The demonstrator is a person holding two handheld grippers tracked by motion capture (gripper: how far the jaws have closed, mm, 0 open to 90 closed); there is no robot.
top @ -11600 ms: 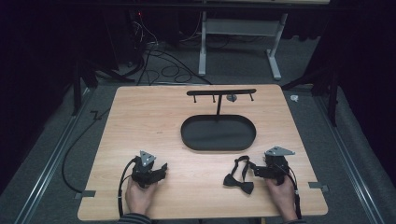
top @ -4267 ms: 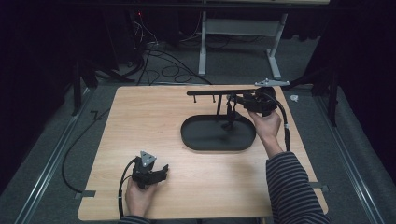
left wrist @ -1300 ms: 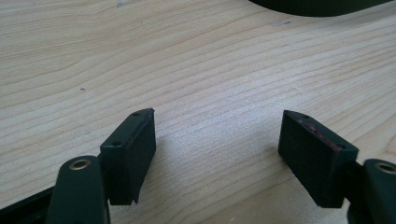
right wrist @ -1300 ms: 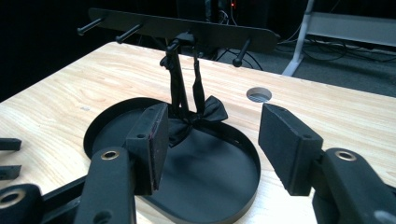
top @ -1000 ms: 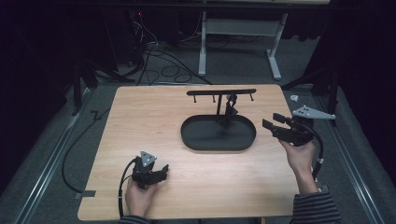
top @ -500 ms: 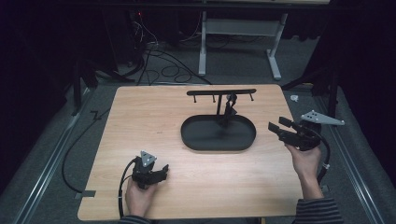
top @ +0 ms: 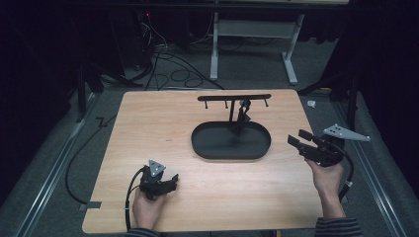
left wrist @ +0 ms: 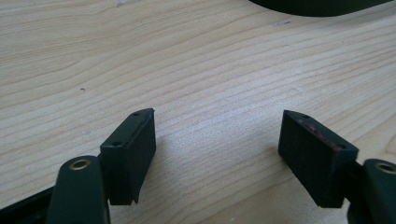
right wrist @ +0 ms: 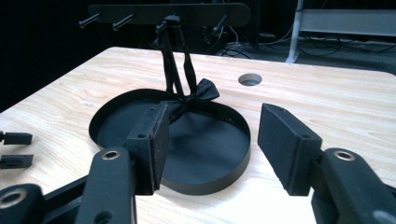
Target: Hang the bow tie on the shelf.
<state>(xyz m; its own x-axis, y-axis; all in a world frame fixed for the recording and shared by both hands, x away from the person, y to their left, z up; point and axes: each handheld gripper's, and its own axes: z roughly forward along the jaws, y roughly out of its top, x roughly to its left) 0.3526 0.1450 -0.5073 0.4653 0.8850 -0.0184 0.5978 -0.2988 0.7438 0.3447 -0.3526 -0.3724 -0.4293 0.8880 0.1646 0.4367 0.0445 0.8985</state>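
A black bow tie hangs by its strap from a peg of the black rack. The rack stands in a black oval tray at the middle of the wooden table. In the right gripper view the bow tie dangles just over the tray's far rim. My right gripper hovers at the table's right edge and points left at the tray; its jaws are open and empty. My left gripper rests on the table near the front left, open over bare wood.
The table has a round hole beyond the tray. A white desk frame and floor cables lie behind the table. A strip of the tray's rim shows at the top of the left gripper view.
The bow tie, first lying on the table by the right gripper, was carried to the rack and hung. The right gripper then drew back to the right edge, drifting slightly nearer and lower. Left unmoved.
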